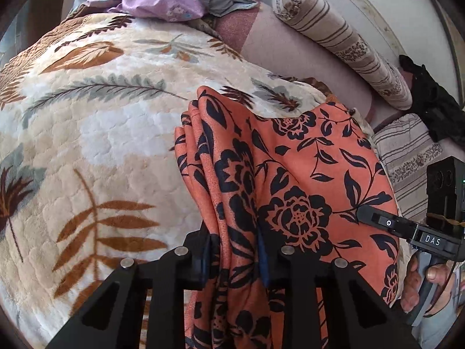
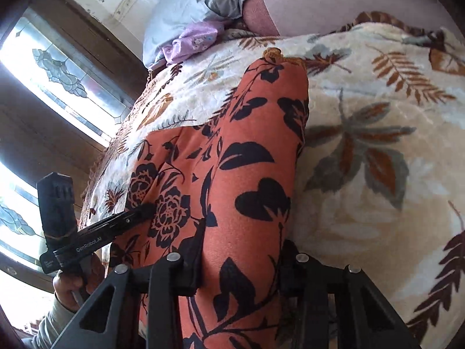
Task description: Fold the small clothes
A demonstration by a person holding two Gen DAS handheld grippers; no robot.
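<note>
Jaws of the left gripper [image 1: 235, 257] pinch a bunched fold of the orange floral garment [image 1: 293, 186]; the right gripper [image 2: 241, 264] clamps another part of the same cloth. Between them the garment hangs lifted, trailing onto the leaf-patterned blanket [image 1: 96, 122], with a striped bolster [image 1: 343, 40] and lilac cloth [image 1: 162, 4] beyond

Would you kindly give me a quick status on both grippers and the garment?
Left gripper shut on orange floral garment. Right gripper shut on it too. Garment bunched, partly lifted off leaf-print blanket. Nothing in the way.
</note>
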